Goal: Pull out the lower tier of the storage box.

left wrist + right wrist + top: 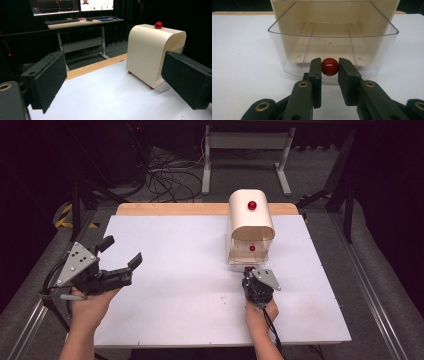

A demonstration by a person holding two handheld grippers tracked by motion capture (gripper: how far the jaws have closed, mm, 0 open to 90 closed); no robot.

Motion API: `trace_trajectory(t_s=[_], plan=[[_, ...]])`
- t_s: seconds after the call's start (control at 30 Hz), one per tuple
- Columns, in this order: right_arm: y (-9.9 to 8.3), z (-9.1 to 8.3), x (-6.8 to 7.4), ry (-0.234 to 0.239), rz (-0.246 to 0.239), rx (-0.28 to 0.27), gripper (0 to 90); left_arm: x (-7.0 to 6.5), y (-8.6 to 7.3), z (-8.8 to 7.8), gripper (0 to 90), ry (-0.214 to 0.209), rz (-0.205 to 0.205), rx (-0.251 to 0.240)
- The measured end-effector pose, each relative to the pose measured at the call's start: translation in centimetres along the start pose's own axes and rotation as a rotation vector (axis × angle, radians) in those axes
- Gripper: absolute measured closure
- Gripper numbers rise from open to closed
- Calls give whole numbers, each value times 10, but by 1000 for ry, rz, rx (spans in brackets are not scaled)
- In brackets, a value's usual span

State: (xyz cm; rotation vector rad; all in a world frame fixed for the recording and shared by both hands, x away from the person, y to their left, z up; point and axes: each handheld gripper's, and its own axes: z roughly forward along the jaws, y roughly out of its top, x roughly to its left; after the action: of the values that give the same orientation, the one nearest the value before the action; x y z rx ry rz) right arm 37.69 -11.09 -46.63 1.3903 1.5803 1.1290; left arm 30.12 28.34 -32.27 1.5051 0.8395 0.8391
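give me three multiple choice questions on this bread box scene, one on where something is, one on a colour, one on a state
1. Where does the cream bread box stand on the table?
A. far right part
B. near left corner
C. centre front

2. What colour is the knob on the clear door?
A. blue
B. red
C. white

3. How is the left claw?
A. shut on the knob
B. shut on nothing
C. open, holding nothing

Answers: 1 A, the high view shows the box right of centre, toward the far edge. 2 B, the right gripper view shows a red ball between the right claw jaws. 3 C, its pads stand wide apart over bare table.
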Motion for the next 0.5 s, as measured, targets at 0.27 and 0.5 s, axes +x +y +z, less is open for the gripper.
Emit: trace_trajectory(t_s=[0.27,0.5], plan=[[-1,-3,0,3,-2,2,738,0,0,0,71,-8,-3,-1],[-2,-7,-1,12,3,7,738,0,0,0,72,-12,-2,0]])
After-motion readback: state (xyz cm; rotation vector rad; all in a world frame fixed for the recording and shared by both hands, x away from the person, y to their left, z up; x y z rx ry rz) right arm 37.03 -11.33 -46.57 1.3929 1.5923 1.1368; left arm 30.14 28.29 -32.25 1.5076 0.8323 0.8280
